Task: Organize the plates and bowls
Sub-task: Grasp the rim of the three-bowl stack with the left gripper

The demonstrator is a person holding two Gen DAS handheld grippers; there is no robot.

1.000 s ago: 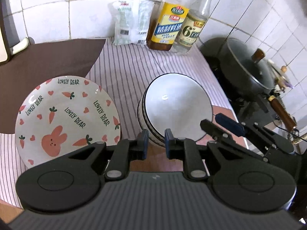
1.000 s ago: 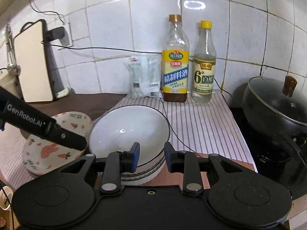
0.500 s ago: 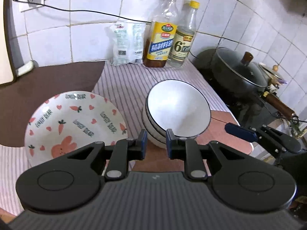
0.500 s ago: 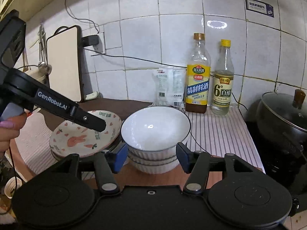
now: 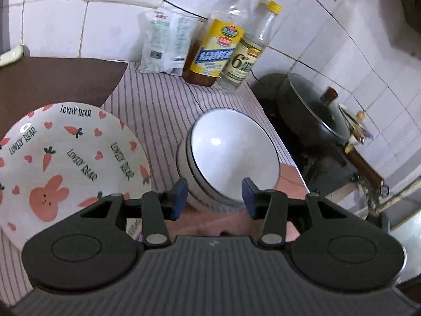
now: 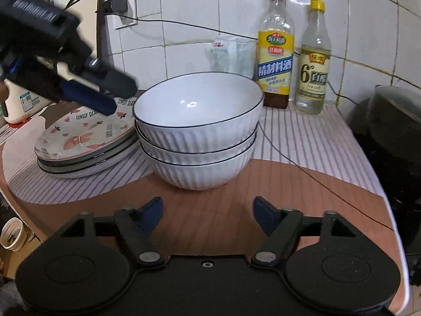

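While both tools hang over the counter with nothing between their fingers, the sorting looks close to finished, as far as can be judged. The right gripper (image 6: 208,214) has its jaws wide apart and opening further, with only bare counter between the pads; the stack of bowls (image 6: 200,137) stands just ahead of it, clear of the fingertips. The left gripper (image 5: 214,197) is partly apart and also opening, empty, and it hovers above the near rim of those bowls, with the stack of plates (image 5: 65,158) ahead and to its left side. Three white ribbed bowls with dark rims sit nested one in another. The plates lie just beside them: a rabbit-and-carrot plate on top, with what look like two plainer, dark-rimmed plates beneath, so three, though the lower ones show only as edges. No loose plate or bowl shows elsewhere, so what may be left is at most a nudge to square the piles. Beyond the bowls stand two bottles (image 6: 294,52) and a plastic packet (image 6: 229,52) against the tiled wall, and a lidded pot (image 5: 313,113) sits off to the right.
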